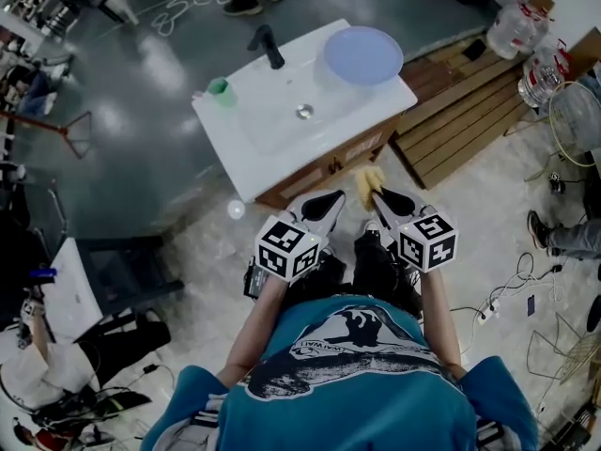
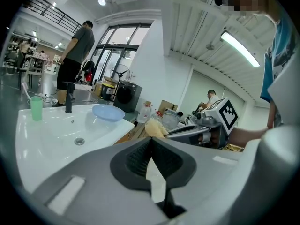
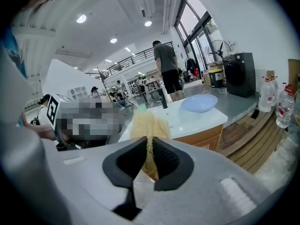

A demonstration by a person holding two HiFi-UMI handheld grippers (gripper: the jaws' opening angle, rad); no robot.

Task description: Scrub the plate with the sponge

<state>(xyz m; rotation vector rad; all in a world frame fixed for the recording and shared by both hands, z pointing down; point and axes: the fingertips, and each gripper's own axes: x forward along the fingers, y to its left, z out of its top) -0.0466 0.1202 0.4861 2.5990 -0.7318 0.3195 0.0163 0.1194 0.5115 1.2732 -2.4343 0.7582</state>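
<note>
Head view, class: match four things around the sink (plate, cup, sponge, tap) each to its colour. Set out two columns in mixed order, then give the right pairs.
Column one:
1. plate
2. cup
3. sponge
4. tap

Column two:
A. black
B. yellow
C. pale blue
D. green

Pairs: 1-C, 2-D, 3-B, 4-A

all three views share the plate (image 1: 363,54)
</note>
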